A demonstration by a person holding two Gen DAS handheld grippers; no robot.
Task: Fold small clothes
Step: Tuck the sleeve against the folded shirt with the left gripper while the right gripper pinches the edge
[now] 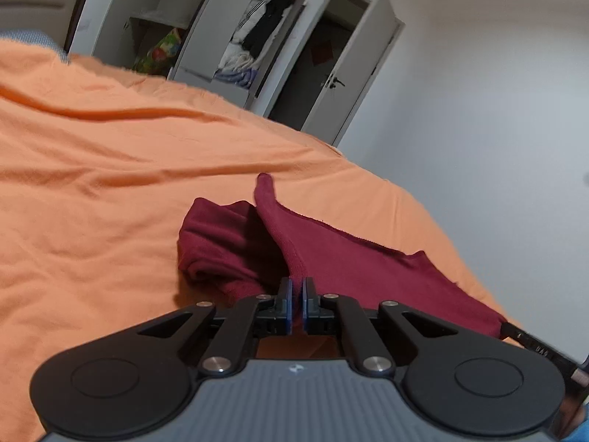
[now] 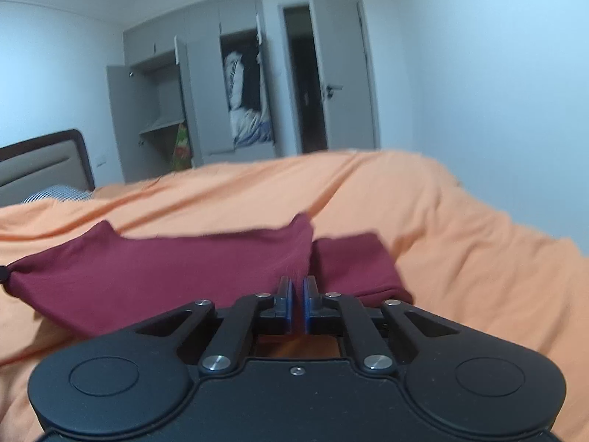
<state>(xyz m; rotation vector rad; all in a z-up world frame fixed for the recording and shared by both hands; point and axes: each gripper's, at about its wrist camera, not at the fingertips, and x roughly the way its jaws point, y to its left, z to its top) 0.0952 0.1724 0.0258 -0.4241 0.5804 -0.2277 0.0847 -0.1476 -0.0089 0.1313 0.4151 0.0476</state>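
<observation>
Both grippers, L gripper (image 1: 297, 285) & R gripper (image 2: 297, 283), pinch maroon garment (image 1: 331, 258) edge over orange bedspread (image 1: 110, 165)

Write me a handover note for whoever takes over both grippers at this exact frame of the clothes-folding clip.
Left gripper: shut on an edge of the maroon garment, lifting it.
Right gripper: jaws nearly together at another edge of the same garment; it looks pinched, cloth stretched taut between the two grippers.
Garment sits above the orange bedspread; one part is bunched or turned over on the bed.
Done: both edges picked up.
Left: bring the held edge over, lay it flat, smooth it and finish the fold. No finished fold is visible yet.
</observation>
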